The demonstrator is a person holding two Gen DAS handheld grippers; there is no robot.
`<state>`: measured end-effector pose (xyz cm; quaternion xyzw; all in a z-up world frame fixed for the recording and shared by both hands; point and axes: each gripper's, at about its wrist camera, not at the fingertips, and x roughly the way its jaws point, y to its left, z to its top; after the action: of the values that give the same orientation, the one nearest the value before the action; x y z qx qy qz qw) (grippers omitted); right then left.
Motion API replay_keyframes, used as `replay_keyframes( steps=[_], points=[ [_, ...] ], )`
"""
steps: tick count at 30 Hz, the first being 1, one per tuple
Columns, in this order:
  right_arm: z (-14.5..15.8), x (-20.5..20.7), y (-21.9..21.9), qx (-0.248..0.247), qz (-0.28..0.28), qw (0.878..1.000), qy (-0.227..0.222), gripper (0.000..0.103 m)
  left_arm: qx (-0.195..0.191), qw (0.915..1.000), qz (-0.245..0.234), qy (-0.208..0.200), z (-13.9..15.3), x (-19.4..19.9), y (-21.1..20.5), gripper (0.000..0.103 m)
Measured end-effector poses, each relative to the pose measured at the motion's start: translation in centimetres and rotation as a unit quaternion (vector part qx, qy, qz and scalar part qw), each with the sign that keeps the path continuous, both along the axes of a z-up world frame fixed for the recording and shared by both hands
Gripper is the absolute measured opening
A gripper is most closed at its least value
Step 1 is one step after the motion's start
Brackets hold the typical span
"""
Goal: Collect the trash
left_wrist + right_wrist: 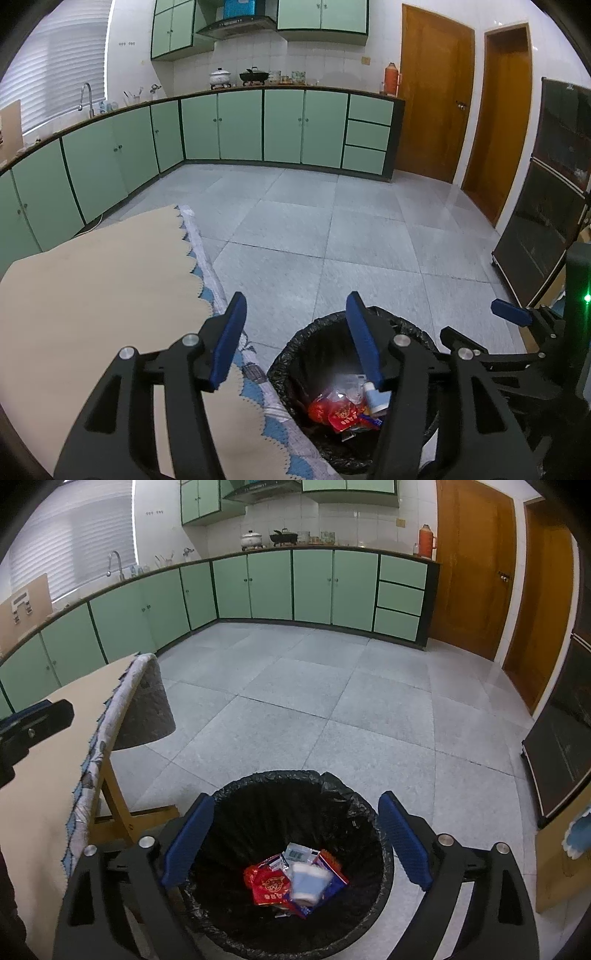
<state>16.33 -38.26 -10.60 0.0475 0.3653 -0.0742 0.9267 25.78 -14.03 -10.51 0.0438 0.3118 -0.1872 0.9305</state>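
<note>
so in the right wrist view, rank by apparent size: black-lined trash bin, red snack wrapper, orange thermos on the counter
1. Black-lined trash bin, largest by far.
2. Red snack wrapper inside it.
3. Orange thermos, which looks smallest, but it stands far off across the room, so its true size against the wrapper is unsure.

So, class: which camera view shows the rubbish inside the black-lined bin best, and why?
The right wrist view: it looks straight down into the bin, so the red wrapper and other wrappers lie unobstructed between the open right gripper. In the left wrist view, the left gripper finger partly covers the pile.
</note>
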Motion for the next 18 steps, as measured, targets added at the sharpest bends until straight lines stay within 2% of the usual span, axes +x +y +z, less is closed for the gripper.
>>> replay_keyframes(
  steps=[3,18],
  points=[
    [0.9,-0.5,0.4,0.004,0.001,1.000,-0.005,0.097,-0.002,1.0000,0.000,-0.005,0.5,-0.2,0.6,0.058],
    [6.8,-4.1,3.4,0.040,0.042,0.998,-0.020,0.097,-0.010,0.9984,0.016,-0.054,4.0,-5.2,5.0,0.080]
  ],
)
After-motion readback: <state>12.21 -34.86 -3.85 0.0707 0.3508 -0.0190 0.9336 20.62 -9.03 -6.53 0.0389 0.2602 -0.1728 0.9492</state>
